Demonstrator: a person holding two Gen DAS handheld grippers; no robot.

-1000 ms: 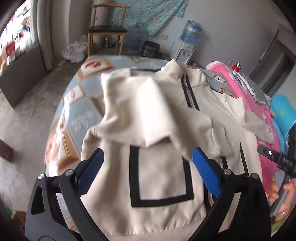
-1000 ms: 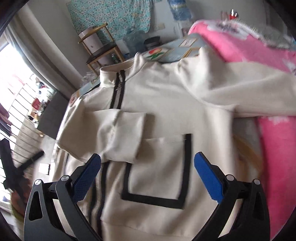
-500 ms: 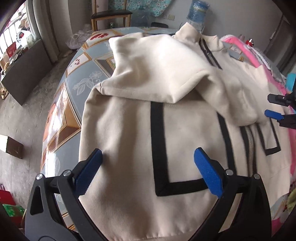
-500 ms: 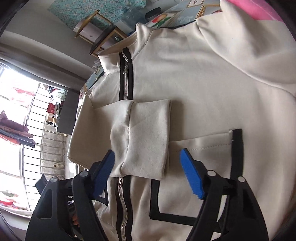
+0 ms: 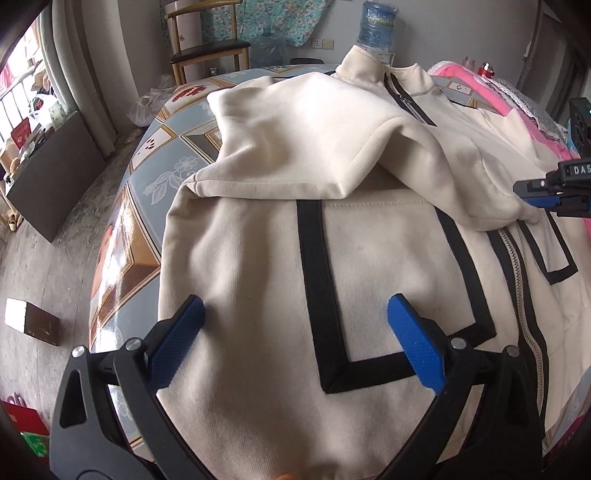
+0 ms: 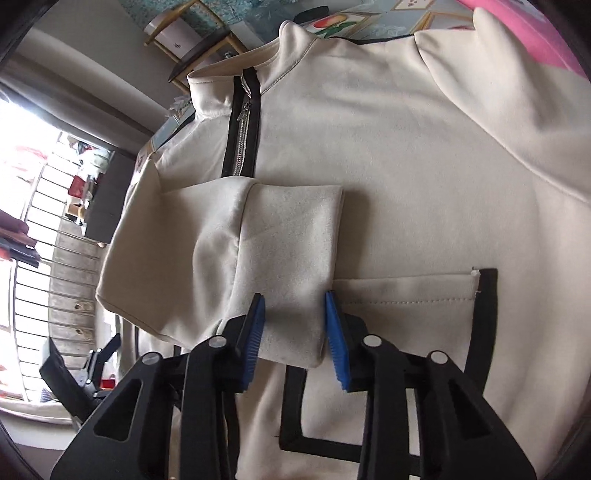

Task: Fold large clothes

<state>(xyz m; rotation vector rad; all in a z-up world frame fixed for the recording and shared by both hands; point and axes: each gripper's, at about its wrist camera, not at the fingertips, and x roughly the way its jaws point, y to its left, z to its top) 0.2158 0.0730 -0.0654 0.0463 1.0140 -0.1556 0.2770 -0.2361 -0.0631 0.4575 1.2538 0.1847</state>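
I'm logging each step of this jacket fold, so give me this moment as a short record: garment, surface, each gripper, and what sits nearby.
garment: cream jacket with black trim, zipped, lying front up
sleeve: one sleeve folded across the chest, cuff near the zipper
surface: patterned table
right gripper: has just been closing, cuff between its fingers
left gripper: open over the lower front of the jacket
nearby: pink blanket, wooden chair
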